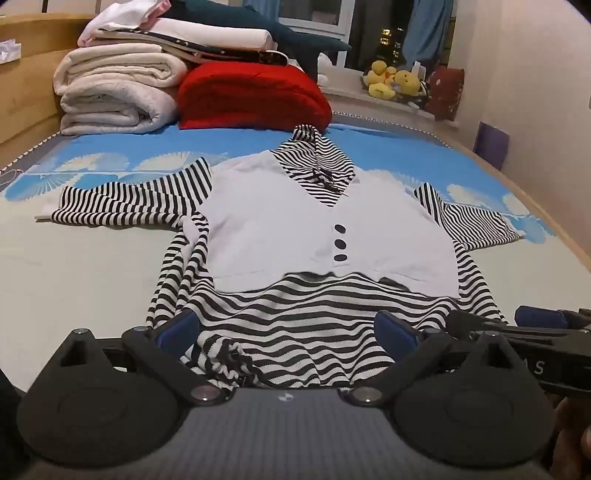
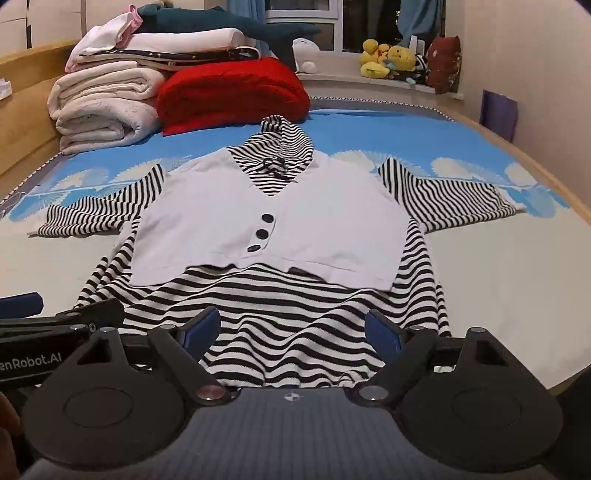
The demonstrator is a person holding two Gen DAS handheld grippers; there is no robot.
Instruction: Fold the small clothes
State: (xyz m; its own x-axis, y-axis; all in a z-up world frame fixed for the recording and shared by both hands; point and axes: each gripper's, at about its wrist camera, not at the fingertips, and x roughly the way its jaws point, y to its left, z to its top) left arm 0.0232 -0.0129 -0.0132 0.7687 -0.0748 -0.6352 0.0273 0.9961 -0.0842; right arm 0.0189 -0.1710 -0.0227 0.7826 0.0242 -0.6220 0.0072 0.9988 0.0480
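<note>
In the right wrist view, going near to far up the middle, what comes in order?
Right hand-held gripper → striped skirt hem → white vest panel → striped hood → red cushion → window.

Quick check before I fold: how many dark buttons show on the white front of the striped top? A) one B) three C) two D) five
B: three dark buttons run in a short line down the white panel of the striped top, seen in both wrist views.
</note>
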